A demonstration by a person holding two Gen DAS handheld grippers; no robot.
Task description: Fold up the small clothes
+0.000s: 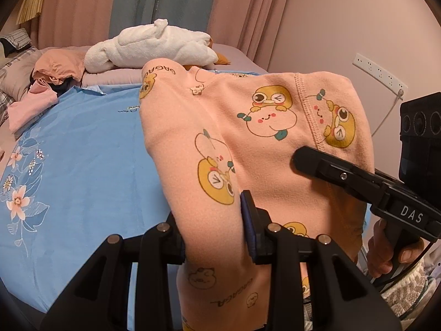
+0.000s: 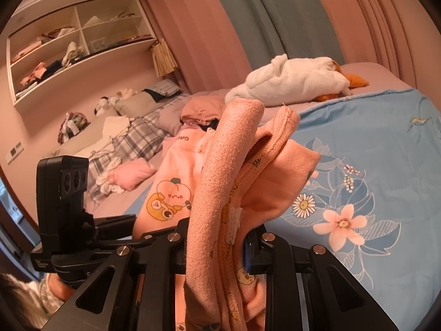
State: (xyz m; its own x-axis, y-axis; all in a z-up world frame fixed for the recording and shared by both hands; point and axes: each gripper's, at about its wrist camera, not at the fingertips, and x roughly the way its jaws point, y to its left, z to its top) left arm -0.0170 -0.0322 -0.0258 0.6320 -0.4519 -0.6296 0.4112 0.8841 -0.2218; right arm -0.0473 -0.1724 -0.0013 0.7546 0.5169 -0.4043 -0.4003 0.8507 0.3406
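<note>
Where curtains [image 1: 82,5] hang, blue floral bedspread [image 1: 82,143]

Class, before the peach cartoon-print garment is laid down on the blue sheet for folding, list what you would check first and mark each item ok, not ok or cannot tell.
1. Left hand-held gripper clamps the peach garment: ok.
2. Right hand-held gripper clamps a bunched edge of the garment: ok.
3. Garment lifted off the blue floral sheet: ok.
4. Garment spread flat between the grippers: not ok, it hangs in folds.
5. Bare sheet below for laying down: ok.
6. White plush toy and pink clothes pile away from the landing spot: ok.
</note>
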